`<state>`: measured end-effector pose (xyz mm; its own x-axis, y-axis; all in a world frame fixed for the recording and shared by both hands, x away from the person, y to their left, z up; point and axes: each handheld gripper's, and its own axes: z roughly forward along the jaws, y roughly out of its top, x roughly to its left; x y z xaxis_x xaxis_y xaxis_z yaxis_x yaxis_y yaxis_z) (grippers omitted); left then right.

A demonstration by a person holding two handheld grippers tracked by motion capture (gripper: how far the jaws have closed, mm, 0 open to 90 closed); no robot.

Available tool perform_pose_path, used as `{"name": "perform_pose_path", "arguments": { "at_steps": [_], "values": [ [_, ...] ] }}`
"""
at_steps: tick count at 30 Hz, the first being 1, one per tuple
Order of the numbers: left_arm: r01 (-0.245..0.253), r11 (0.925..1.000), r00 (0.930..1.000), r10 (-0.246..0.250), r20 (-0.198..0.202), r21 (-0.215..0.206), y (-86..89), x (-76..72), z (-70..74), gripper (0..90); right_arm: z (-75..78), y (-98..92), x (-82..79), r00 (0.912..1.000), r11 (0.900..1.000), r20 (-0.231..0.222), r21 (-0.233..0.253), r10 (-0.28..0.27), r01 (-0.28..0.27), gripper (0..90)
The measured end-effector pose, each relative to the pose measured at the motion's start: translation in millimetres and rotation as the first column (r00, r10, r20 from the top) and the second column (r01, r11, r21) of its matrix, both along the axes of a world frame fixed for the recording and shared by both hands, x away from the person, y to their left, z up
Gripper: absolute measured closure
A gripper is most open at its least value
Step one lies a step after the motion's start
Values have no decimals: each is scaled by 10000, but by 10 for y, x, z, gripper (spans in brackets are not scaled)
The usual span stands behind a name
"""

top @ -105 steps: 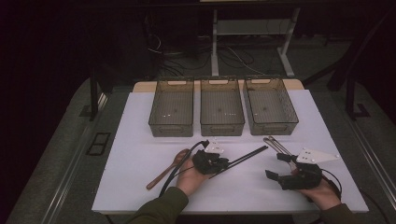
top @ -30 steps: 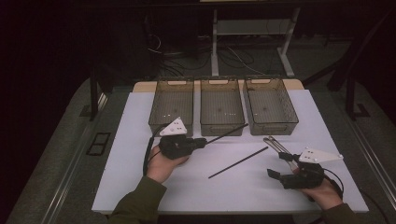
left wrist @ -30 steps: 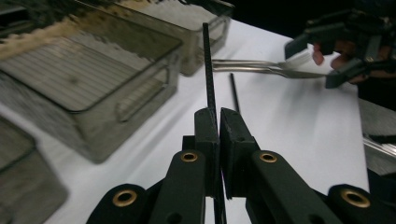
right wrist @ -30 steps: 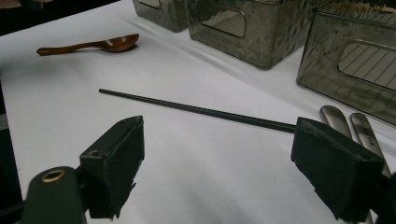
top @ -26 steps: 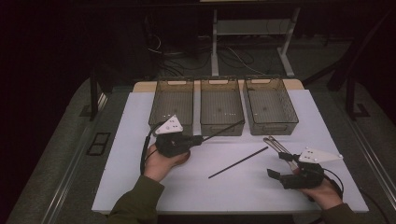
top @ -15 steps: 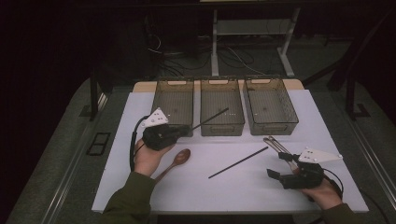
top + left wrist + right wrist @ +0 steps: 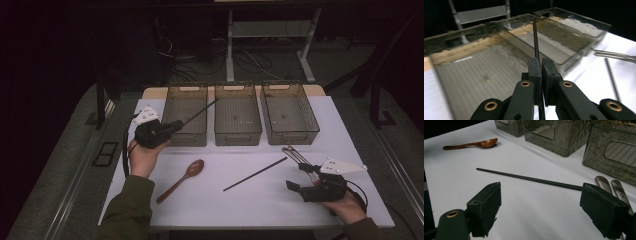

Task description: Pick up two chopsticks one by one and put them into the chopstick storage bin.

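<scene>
The left claw has a black body topped by a pale three-cornered plate, with a black cable looping from its rear. Seen in the left gripper view, its two black jaws are blocky pads on flat link arms, pinned with brass-coloured rivets. The right claw is built alike: black housing, pale triangular plate, trailing black cable. The left forearm wears an olive-green sleeve; both hands are bare.

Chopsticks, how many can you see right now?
2. One chopstick is clamped in the left gripper, angled over the left bin. The other chopstick lies flat on the table, between the spoon and the right gripper.
</scene>
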<state>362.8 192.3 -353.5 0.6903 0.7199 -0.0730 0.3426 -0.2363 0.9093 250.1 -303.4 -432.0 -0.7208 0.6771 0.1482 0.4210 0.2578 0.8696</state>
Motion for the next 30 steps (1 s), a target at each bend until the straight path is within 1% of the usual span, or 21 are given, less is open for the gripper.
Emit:
{"name": "perform_pose_path", "arguments": {
  "at_steps": [6, 8, 9, 10, 11, 14, 19, 21, 25, 26, 27, 30],
  "values": [
    [-648, 9978, 9978, 650, -90, 154, 102, 200, 12, 856, -2, -7, 3, 10000, 10000, -25, 3, -18, 18, 164],
    [-846, 9960, 9962, 850, -162, 284, 117, 272, 3, 856, -2, -10, 3, 10000, 10000, -52, 12, -15, 15, 163],
    [-905, 9957, 9956, 909, -216, 196, 129, 308, -6, 856, -2, -11, 3, 10000, 10000, -59, 6, -12, 12, 164],
    [-987, 9948, 9947, 994, -279, 231, 139, 342, -11, 856, -3, -14, 4, 10000, 10000, -56, -3, -8, 8, 164],
    [-1113, 9933, 9933, 1122, -293, 293, 142, 376, -18, 856, -4, -15, 4, 10000, 10000, -56, 5, -11, 11, 164],
    [-1397, 9899, 9890, 1406, -447, 238, 151, 470, -46, 856, -4, -19, 6, 10000, 10000, -46, 9, -21, 21, 164],
    [-1794, 9818, 9800, 1839, -757, 620, 123, 611, -133, 856, -7, -25, 9, 10000, 10000, -57, 12, -30, 30, 163],
    [-1908, 9798, 9766, 1957, -895, 600, 116, 659, -179, 856, -7, -25, 9, 10000, 10000, -61, 14, -35, 35, 164],
    [-1924, 9740, 9715, 2062, -1169, 1193, 74, 741, -277, 856, -8, -24, 9, 10000, 10000, -57, 14, -20, 20, 164],
    [-1938, 9722, 9693, 2104, -1270, 1314, 61, 760, -301, 856, -8, -24, 10, 10000, 10000, -59, 9, -21, 21, 164],
    [-1937, 9717, 9672, 2122, -1395, 1351, 52, 776, -324, 856, -9, -25, 10, 10000, 10000, -63, 11, -32, 32, 164],
    [-1871, 9695, 9647, 2117, -1566, 1583, 22, 807, -371, 855, -6, -29, 8, 10000, 10000, -78, 46, -38, 38, 164]
  ]
}}
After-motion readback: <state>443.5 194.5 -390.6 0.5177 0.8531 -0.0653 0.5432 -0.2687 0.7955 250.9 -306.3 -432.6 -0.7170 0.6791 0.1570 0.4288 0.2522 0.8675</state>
